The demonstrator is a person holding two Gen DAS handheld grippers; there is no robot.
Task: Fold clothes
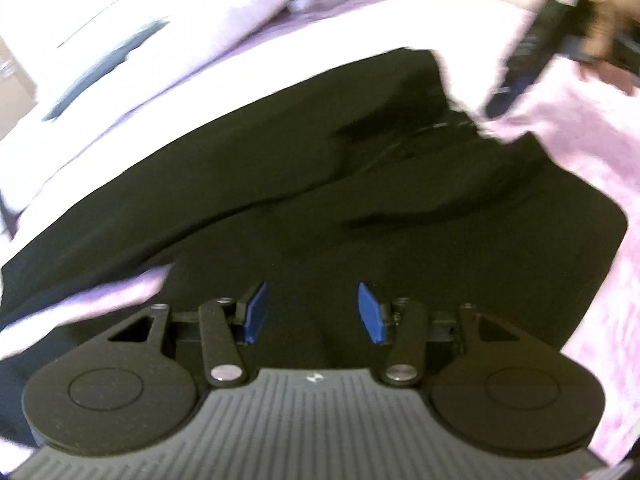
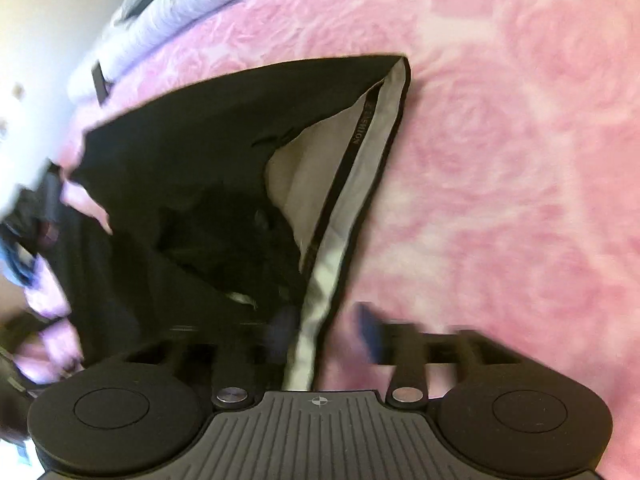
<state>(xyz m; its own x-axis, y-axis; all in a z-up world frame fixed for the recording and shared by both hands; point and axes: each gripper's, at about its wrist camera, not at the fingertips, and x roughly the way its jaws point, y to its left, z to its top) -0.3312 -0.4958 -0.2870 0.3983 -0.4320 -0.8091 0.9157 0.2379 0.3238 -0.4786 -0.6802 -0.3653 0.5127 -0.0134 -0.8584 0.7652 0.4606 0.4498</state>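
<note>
A pair of black trousers (image 1: 280, 184) lies spread on a pink rose-patterned blanket (image 1: 592, 168). My left gripper (image 1: 312, 312) hovers over the black cloth, blue pads apart, holding nothing. In the right wrist view the trousers (image 2: 192, 152) show their waistband turned out, with a pale grey lining (image 2: 340, 184) and a black lettered strip. My right gripper (image 2: 324, 336) is open and blurred at the waistband's near end, with the pale lining running between its pads. The right gripper also shows in the left wrist view (image 1: 520, 76) at the top right, near the waist.
The pink blanket (image 2: 520, 160) covers the bed to the right. White and lilac bedding (image 2: 168, 12) is piled at the far left. A white wall (image 2: 36, 60) rises beyond it. The person's hand (image 1: 616, 4) shows at the top right.
</note>
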